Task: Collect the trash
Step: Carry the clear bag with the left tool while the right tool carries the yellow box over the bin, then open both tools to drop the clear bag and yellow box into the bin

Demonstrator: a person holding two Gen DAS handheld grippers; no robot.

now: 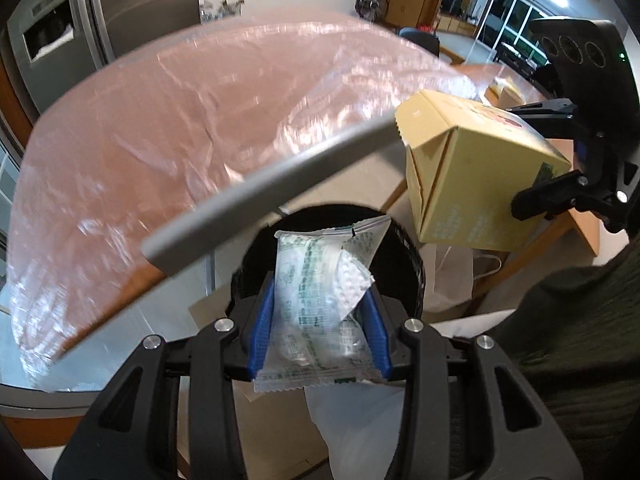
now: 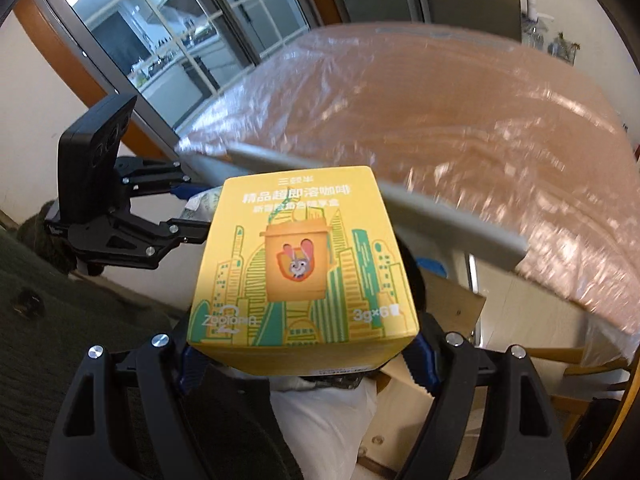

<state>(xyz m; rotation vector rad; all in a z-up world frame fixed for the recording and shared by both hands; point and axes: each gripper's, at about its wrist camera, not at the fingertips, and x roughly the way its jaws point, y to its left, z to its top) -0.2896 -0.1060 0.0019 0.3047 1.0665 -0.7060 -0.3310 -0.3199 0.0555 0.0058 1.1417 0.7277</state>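
Observation:
My left gripper is shut on a clear plastic wrapper with green print and holds it above the round black trash bin. My right gripper is shut on a yellow coffee box with a cartoon rabbit on it. In the left wrist view the box hangs at the right, just beside the bin's rim, with the right gripper around it. In the right wrist view the left gripper shows at the left, partly hidden behind the box.
A table under clear plastic sheeting with a grey edge rail rises beside the bin. Cardboard pieces and white bags lie on the floor around the bin. A steel fridge stands behind.

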